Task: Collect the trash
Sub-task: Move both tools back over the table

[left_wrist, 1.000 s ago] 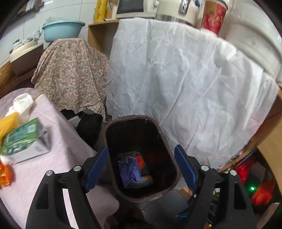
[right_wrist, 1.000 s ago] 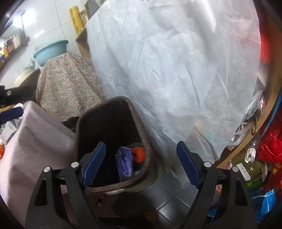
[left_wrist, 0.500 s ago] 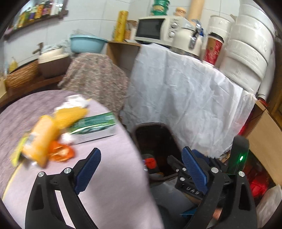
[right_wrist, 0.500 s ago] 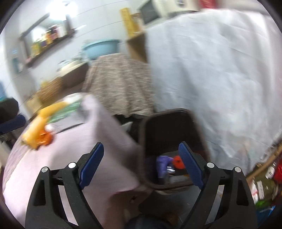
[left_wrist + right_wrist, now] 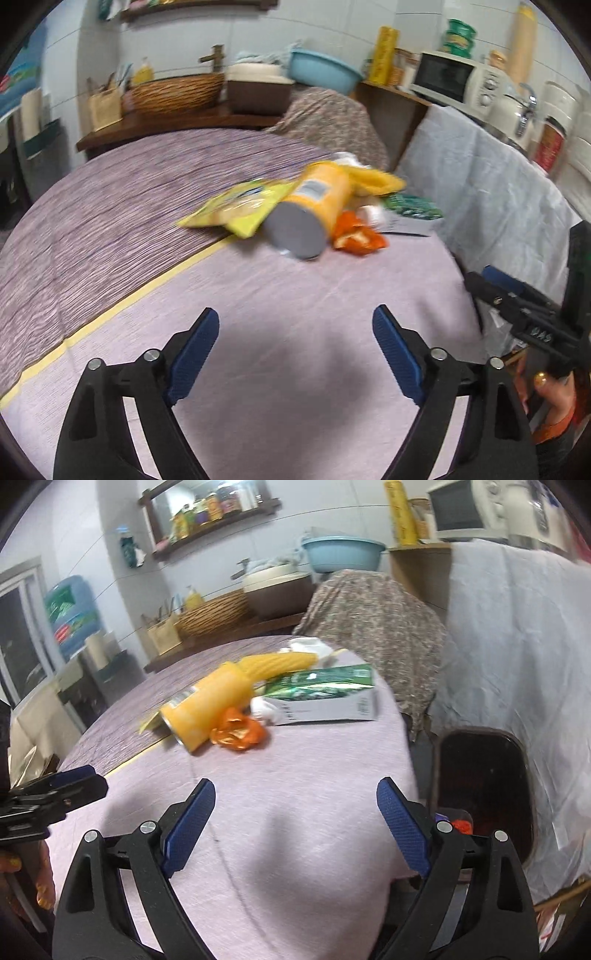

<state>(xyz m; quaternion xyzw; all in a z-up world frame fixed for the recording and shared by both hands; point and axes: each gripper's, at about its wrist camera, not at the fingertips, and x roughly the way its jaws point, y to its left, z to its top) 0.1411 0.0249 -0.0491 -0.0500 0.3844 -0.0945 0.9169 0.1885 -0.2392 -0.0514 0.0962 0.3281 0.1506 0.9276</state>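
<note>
A pile of trash lies on the round table [image 5: 280,332]: a yellow can [image 5: 314,210] on its side, a yellow-green snack bag [image 5: 240,203], an orange wrapper [image 5: 358,236], a green and white carton [image 5: 325,698], a yellow corn-like piece [image 5: 280,664] and white tissue [image 5: 306,644]. The can [image 5: 207,709] and orange wrapper [image 5: 240,733] also show in the right wrist view. My left gripper [image 5: 295,343] is open and empty above the table, short of the pile. My right gripper [image 5: 295,823] is open and empty over the table edge. The brown bin [image 5: 480,794] stands on the floor to its right with trash inside.
A white sheet [image 5: 517,646] drapes furniture behind the bin. A floral cloth [image 5: 369,605] covers something beyond the table. A shelf behind holds a wicker basket [image 5: 177,92], a pot and a blue basin [image 5: 325,70]. A microwave [image 5: 450,79] sits at the right.
Both grippers swung up and left, away from above the bin to over the table. The trash pile now lies ahead of both. Both stayed open and empty.
</note>
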